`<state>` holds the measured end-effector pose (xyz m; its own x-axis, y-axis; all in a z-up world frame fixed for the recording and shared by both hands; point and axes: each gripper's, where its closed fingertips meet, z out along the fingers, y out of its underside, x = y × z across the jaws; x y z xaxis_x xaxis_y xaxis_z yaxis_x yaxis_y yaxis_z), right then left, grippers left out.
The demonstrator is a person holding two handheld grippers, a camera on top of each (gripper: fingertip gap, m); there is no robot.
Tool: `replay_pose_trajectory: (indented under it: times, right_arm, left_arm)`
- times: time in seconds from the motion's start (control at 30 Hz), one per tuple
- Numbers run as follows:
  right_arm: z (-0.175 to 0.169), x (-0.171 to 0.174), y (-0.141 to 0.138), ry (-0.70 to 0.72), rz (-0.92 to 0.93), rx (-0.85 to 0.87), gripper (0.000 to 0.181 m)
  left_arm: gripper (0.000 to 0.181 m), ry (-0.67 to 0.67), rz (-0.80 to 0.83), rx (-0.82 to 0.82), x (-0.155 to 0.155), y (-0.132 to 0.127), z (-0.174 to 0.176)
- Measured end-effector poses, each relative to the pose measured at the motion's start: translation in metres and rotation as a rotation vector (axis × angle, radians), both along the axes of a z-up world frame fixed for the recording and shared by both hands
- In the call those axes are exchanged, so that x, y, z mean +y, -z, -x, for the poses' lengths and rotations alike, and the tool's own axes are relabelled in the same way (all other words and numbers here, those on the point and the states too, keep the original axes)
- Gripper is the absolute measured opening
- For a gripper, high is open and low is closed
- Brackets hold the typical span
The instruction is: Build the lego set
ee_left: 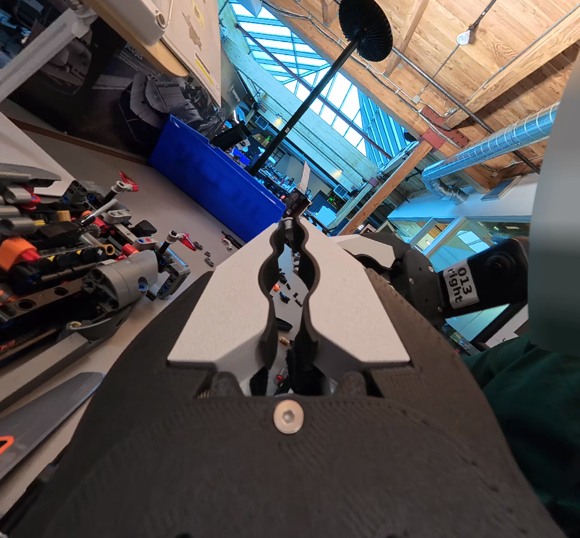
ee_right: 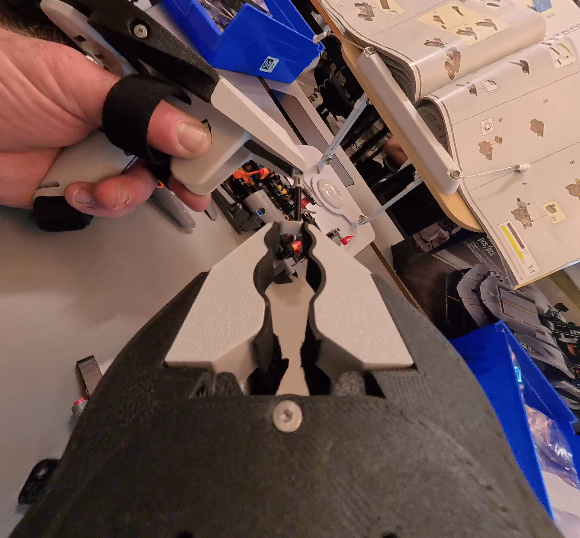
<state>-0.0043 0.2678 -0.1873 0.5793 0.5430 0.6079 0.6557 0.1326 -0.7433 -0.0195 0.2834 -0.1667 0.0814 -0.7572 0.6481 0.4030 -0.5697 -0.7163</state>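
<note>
While the left tongs (ee_left: 289, 227) pinch a small grey connector on a black axle at centre frame, the right tongs (ee_right: 290, 230) clench a grey Technic piece beneath it, likely to mate them; the half-built model (ee_left: 78, 259) sits mid-left on the bench (ee_left: 175, 209).

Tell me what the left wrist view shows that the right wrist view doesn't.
Only the left wrist view shows the wooden ceiling, the silver duct and loose small parts on the table. Only the right wrist view shows the open instruction booklet and the hand holding the left gripper. Both show the partly built lego model and blue bins.
</note>
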Motion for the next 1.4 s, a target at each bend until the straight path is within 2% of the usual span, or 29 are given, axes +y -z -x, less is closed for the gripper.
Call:
replay_pose_trajectory:
  times: [0.23,0.53,0.7,1.03,1.4]
  right_arm:
    - [-0.004,0.002,-0.003,-0.021,0.019,0.061,0.013]
    - [-0.002,-0.001,0.0,-0.04,-0.009,0.006,0.013]
    - [-0.003,0.0,0.004,-0.031,-0.004,-0.017,0.013]
    - [0.002,0.0,0.003,0.013,-0.022,-0.054,0.012]
    - [0.014,0.006,-0.013,0.045,0.01,0.028,0.012]
  left_arm:
    - [0.004,0.037,0.025,-0.023,0.001,0.0,-0.001]
    - [0.005,0.081,0.014,0.007,-0.003,0.002,-0.008]
    - [0.004,0.064,-0.024,0.055,-0.005,0.002,-0.009]
    - [0.004,0.002,-0.007,0.024,-0.006,0.001,-0.005]
    - [0.004,-0.027,0.017,-0.063,0.0,-0.013,0.01]
